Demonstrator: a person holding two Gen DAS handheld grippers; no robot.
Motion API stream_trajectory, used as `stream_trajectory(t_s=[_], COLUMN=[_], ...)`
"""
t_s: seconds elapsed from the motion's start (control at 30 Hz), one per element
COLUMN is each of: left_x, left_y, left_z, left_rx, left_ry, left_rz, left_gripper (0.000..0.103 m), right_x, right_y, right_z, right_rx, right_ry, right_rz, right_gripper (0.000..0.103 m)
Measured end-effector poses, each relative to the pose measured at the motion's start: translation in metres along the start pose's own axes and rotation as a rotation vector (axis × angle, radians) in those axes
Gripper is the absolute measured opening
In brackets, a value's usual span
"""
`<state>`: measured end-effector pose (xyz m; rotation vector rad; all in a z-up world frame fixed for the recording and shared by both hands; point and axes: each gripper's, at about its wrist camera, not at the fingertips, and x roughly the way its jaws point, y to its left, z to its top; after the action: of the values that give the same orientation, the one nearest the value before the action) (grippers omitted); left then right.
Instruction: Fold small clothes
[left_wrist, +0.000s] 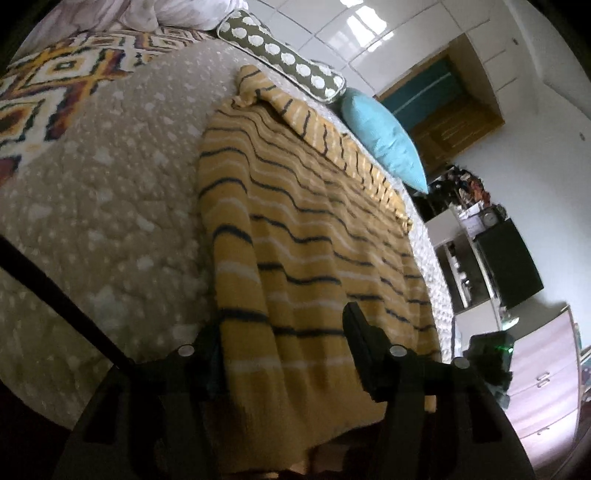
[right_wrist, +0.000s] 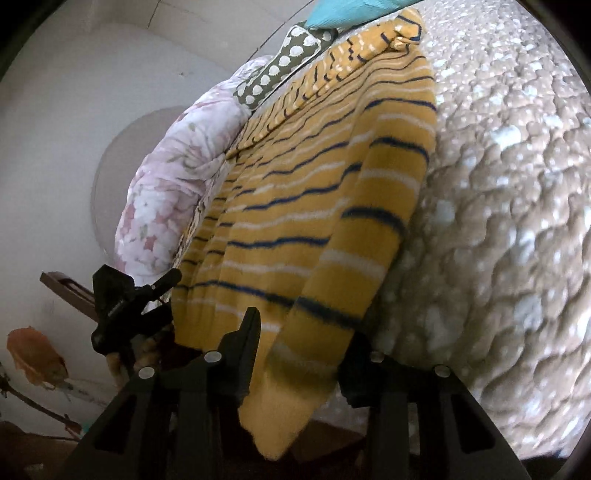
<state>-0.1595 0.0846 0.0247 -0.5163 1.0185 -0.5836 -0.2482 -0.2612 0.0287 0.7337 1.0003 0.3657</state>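
A: Two tools meet one striped garment (left_wrist: 314, 236) on the quilted bed (left_wrist: 110, 206), its near hem hanging over the bed edge toward the camera.

B: Where exactly does each one have it?

A: Left tool (left_wrist: 280, 347) stands with fingers spread wide, the hem edge running between them; whether the pads press the cloth cannot be told. Right tool (right_wrist: 303, 343) is likewise spread, a folded sleeve or side panel draped through the gap. It looks cradled rather than pinched.

B: And the cloth itself?

A: Soft, fuzzy knit by the look, yellow with dark and white stripes. Likely light, limp and a bit stretchy, so it should sag wherever unsupported. Not slippery, I'd judge; the pile ought to grip.

B: Best place to hold?

A: Probably the two near hem corners, taken through both layers, so the fold carries evenly toward the blue cushion (left_wrist: 384, 140) and dotted bolster (left_wrist: 280, 55).
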Motion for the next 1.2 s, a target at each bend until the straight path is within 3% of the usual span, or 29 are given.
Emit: stream_trajectory(t_s=[0.2,0.23,0.27,0.3,0.37,0.47,0.57,0.7,0.83,0.97,1.1,1.2], left_x=[0.006,0.008,0.008,0.007,-0.006,-0.036,-0.061,-0.079,-0.081,-0.069,-0.067,-0.057], left_y=[-0.029,-0.034,-0.036,-0.037,-0.037,-0.05,-0.063,-0.072,-0.067,-0.054,-0.053,-0.079], left_z=[-0.009,-0.01,-0.009,-0.006,0.001,0.009,0.01,-0.003,-0.024,-0.035,-0.006,0.047], left_rx=[0.141,0.156,0.164,0.163,0.143,0.186,0.215,0.246,0.21,0.21,0.187,0.252], left_ry=[0.017,0.014,0.015,0.022,-0.008,-0.092,-0.127,-0.131,-0.099,-0.063,-0.094,-0.183], left_rz=[0.182,0.237,0.276,0.295,0.264,0.286,0.263,0.251,0.223,0.293,0.272,0.284], left_gripper=[0.054,0.031,0.014,0.01,0.009,0.008,0.008,0.007,0.008,0.008,0.008,0.008], right_x=[0.004,0.004,0.004,0.001,-0.004,-0.02,-0.037,-0.056,-0.066,-0.067,-0.069,-0.075], right_y=[0.011,0.01,0.01,0.008,0.009,0.016,0.027,0.036,0.042,0.041,0.048,0.061], right_z=[-0.007,-0.008,-0.008,-0.007,-0.004,-0.003,-0.005,-0.016,-0.034,-0.042,-0.016,0.028], right_rx=[-0.042,-0.048,-0.052,-0.052,-0.051,-0.089,-0.133,-0.181,-0.249,-0.287,-0.296,-0.333], right_ry=[0.019,0.02,0.018,0.017,0.009,-0.01,-0.015,0.012,0.072,0.097,0.035,-0.058], right_rz=[-0.052,-0.063,-0.088,-0.101,-0.102,-0.11,-0.083,-0.053,-0.043,-0.072,-0.069,-0.095], right_gripper=[0.036,0.029,0.019,0.015,0.011,0.01,0.009,0.009,0.009,0.009,0.009,0.009])
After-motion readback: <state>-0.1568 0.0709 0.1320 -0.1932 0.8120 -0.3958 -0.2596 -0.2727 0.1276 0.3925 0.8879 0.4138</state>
